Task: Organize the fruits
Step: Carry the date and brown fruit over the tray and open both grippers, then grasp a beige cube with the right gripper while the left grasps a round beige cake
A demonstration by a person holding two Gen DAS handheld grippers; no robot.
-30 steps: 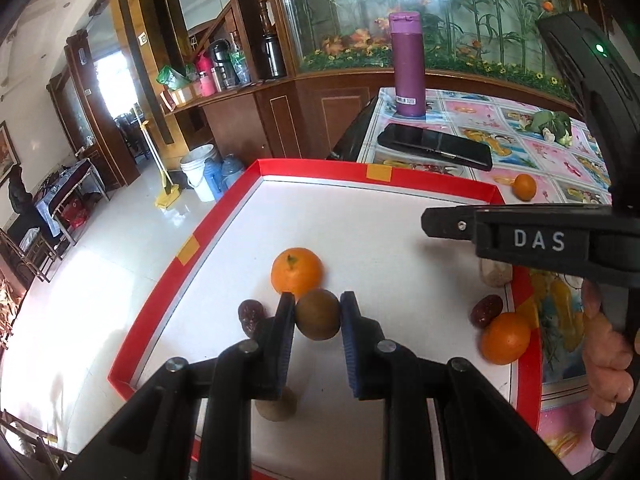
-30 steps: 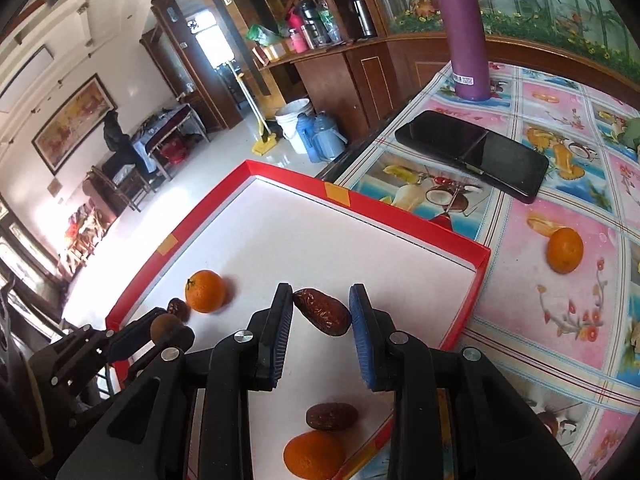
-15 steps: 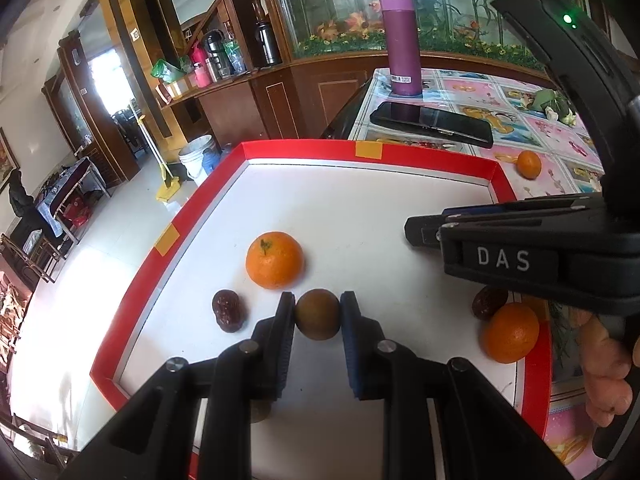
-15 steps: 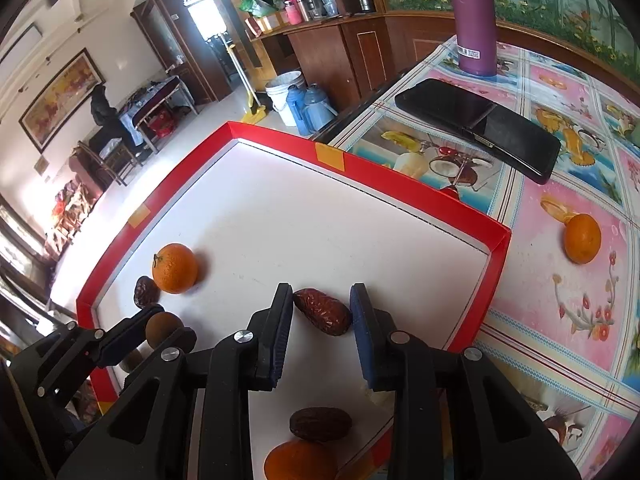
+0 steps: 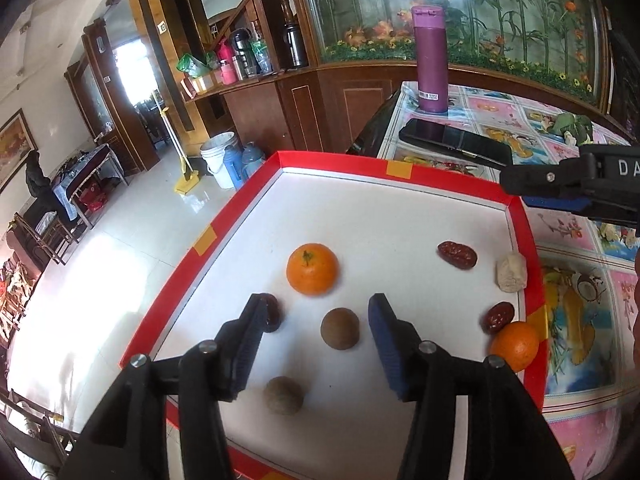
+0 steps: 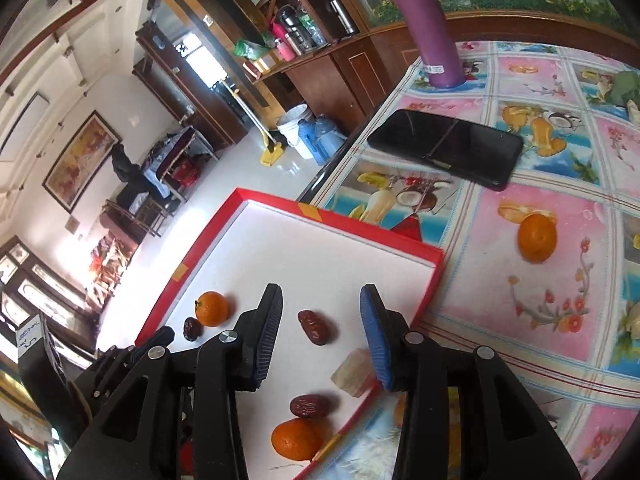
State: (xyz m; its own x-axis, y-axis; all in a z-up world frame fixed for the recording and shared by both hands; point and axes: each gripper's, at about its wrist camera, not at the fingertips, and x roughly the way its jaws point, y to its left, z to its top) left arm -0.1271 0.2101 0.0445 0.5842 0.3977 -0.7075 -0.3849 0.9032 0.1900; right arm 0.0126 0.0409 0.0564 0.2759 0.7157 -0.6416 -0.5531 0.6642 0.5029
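Note:
A red-rimmed white tray (image 5: 400, 204) holds the fruit. My left gripper (image 5: 316, 322) is open, with a brown round fruit (image 5: 340, 328) lying on the tray between its fingers. An orange (image 5: 312, 268) lies just beyond, a dark date (image 5: 273, 312) by the left finger, a second brown fruit (image 5: 283, 395) nearer. My right gripper (image 6: 320, 322) is open over a red date (image 6: 317, 327) on the tray (image 6: 332, 252). Another date (image 6: 309, 406) and an orange (image 6: 295, 439) lie near the tray's right edge. A further orange (image 6: 537, 237) lies on the tablecloth.
A pale lump (image 5: 511, 272) sits by the tray's right rim. A black phone (image 6: 446, 153) and a purple bottle (image 6: 426, 24) stand on the patterned tablecloth beyond the tray. The table's left edge drops to the floor.
Both grippers have opened. The left one let go of the brown fruit and the right one let go of the red date; both fruits now lie on the tray.

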